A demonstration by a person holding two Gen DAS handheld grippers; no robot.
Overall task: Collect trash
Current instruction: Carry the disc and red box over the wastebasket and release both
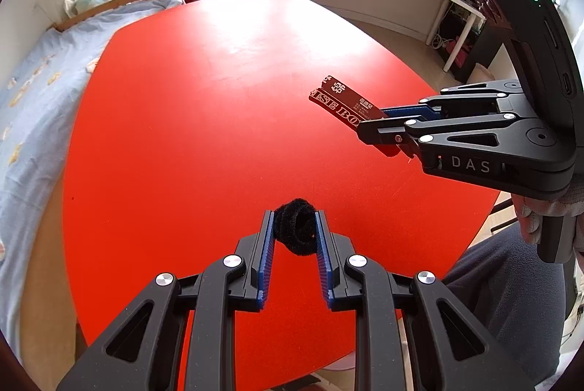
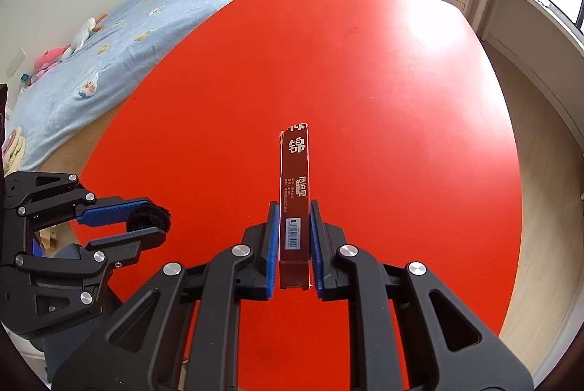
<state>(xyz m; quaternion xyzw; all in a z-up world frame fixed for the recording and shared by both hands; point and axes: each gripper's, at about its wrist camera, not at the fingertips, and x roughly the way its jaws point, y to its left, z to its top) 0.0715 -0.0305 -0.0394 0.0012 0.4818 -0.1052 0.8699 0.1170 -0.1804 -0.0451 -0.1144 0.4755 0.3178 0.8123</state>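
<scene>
- Progress: both pieces of trash visible are already in hand and lifted off the red table (image 1: 219,99); neither touches the tabletop.
- Left gripper (image 1: 295,227): jaws narrowed onto a black fuzzy hair tie (image 1: 297,228), pinched between the blue pads near the fingertips. The right wrist view confirms it, the hair tie (image 2: 149,217) sitting at the tip of the left gripper (image 2: 148,219).
- Right gripper (image 2: 295,237): jaws closed on the sides of a slim dark-red carton (image 2: 295,194) with white printed characters and a barcode. The carton sticks out forward past the fingertips. From the left wrist view the same carton (image 1: 345,104) projects from the right gripper (image 1: 376,121), held above the table.
- Table surface: no other loose item seen on it in either view.
- Remaining, as judged: deposit of both items. No bin or bag appears in either view, so its location cannot be told.
- Risk noted: hair tie is soft and held only near the tips; it could slip during transport.
</scene>
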